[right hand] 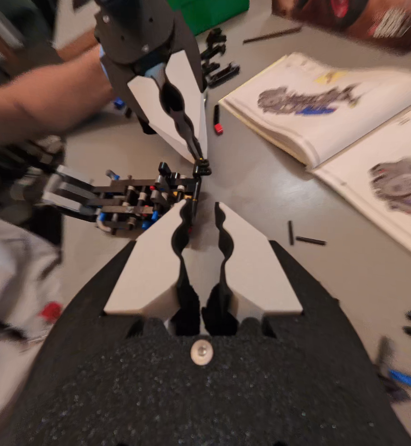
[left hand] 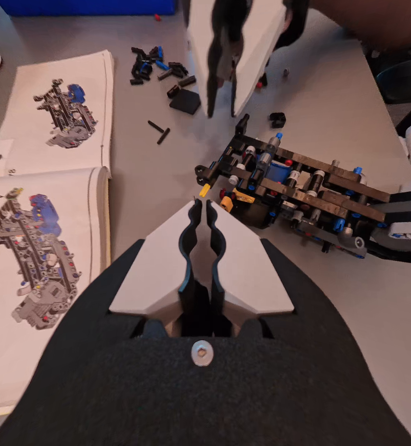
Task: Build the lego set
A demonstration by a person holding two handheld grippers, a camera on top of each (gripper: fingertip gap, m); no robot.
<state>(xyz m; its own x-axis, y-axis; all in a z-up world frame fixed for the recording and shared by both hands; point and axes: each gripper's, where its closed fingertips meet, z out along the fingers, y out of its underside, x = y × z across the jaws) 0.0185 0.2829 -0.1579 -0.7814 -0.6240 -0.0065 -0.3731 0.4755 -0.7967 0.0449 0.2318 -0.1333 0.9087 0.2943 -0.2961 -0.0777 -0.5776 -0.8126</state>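
The part-built black lego model (left hand: pixel 284 183), with blue, grey, red and yellow pins, lies on the grey table; it also shows in the right wrist view (right hand: pixel 139 200). My left gripper (left hand: pixel 203 202) has its jaws almost together with nothing visible between them, and its tips sit just short of a yellow pin (left hand: pixel 204 190) at the model's near end. In the right wrist view the left gripper (right hand: pixel 201 158) touches a black connector (right hand: pixel 202 167) on that end. My right gripper (right hand: pixel 202 205) is open and empty, its left finger beside a black axle (right hand: pixel 196 193). It hangs over the table (left hand: pixel 221 115).
An open instruction book (left hand: pixel 54 169) lies to the left, also seen in the right wrist view (right hand: pixel 320 108). A pile of loose black and blue pieces (left hand: pixel 158 67), a black panel (left hand: pixel 185 101), two black axles (left hand: pixel 158 132) and a black connector (left hand: pixel 277 119) lie about. A person's arm (right hand: pixel 42 96) reaches in. Across from one pair of fingers to the other is roughly 7 cm.
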